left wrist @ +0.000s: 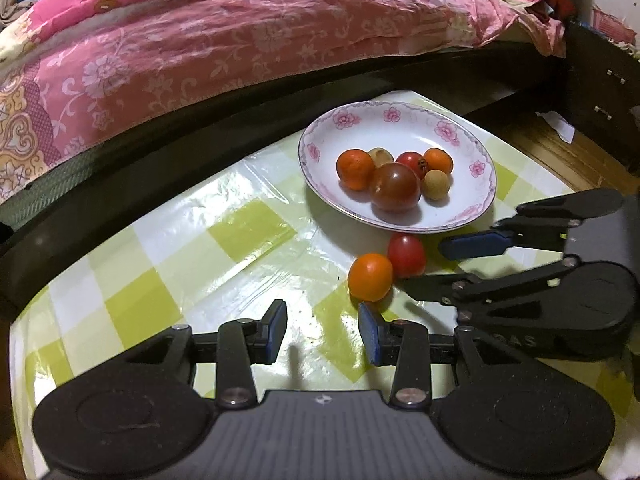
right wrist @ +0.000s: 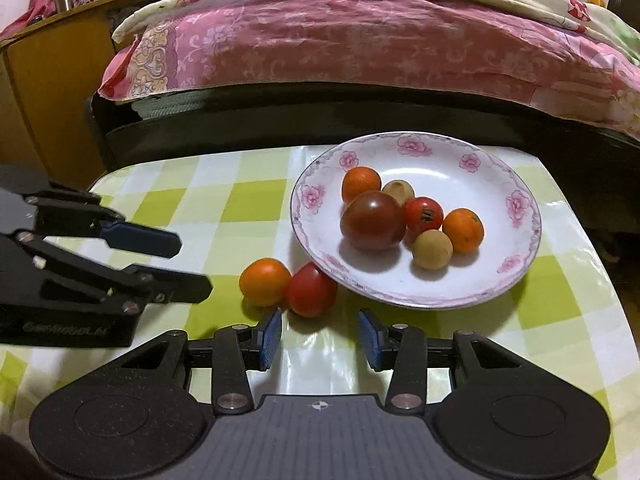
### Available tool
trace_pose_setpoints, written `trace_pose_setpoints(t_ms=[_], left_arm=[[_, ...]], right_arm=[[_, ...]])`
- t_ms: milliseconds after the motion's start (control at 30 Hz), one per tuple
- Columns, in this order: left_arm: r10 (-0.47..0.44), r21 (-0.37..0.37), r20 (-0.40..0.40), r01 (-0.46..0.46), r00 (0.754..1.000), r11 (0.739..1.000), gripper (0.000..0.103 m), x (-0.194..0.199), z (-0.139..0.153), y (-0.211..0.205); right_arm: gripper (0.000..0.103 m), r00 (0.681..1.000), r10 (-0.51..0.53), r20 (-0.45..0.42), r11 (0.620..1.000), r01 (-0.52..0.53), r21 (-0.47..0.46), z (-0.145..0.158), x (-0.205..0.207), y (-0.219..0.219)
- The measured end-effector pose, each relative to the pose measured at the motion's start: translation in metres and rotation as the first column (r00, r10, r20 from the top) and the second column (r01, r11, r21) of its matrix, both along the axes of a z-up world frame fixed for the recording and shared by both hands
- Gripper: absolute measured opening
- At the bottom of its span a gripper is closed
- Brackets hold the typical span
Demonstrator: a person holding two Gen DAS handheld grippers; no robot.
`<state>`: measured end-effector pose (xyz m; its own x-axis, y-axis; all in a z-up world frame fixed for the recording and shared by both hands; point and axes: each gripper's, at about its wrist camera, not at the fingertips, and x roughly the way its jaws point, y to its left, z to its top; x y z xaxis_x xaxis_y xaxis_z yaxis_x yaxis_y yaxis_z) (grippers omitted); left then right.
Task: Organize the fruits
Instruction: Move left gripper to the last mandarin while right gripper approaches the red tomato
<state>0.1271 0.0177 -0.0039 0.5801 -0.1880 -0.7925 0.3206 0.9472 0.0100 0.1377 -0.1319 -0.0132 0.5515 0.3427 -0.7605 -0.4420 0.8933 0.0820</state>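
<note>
A white plate with a pink flower rim (left wrist: 394,114) (right wrist: 520,208) stands on the checked table. It holds a large dark red tomato (left wrist: 395,187) (right wrist: 373,220), two orange fruits, a small red tomato and two tan round fruits. Just in front of the plate, an orange fruit (left wrist: 370,277) (right wrist: 265,282) and a red tomato (left wrist: 406,255) (right wrist: 312,290) lie touching on the cloth. My left gripper (left wrist: 323,334) (right wrist: 194,266) is open and empty, just short of the orange fruit. My right gripper (right wrist: 320,336) (left wrist: 423,266) is open and empty, its tips close to the red tomato.
The table wears a glossy green and white checked cloth (left wrist: 248,232). Behind it runs a dark bed frame (left wrist: 200,128) under a pink floral quilt (left wrist: 240,40). A wooden cabinet (right wrist: 48,92) stands to the left, and dark drawers (left wrist: 600,92) with wooden floor lie to the right.
</note>
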Motion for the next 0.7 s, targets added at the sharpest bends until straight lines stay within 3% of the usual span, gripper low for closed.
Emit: trace_pose_setpoints(t_ms=[200,367,700], left_arm=[[-0.005,-0.015,-0.011,0.005,1.0,1.0,0.047,-0.001,-0.003,0.004],[-0.011,-0.031,-0.021,0.01,1.0,0.999,0.047,0.001,-0.006,0.005],[-0.057,-0.052,-0.015,0.056,0.998,0.997,0.047,0.018,-0.019,-0.02]], right_arm=[[0.037,1.0,-0.002,0.016,1.0,0.002,0.007,-0.007,0.004,0.008],[0.023,1.0,-0.015,0.014,1.0,0.015,0.014,-0.006,0.005,0.006],[0.022,0.998,-0.056,-0.042,0.998,0.054,-0.036,0.006,-0.016,-0.019]])
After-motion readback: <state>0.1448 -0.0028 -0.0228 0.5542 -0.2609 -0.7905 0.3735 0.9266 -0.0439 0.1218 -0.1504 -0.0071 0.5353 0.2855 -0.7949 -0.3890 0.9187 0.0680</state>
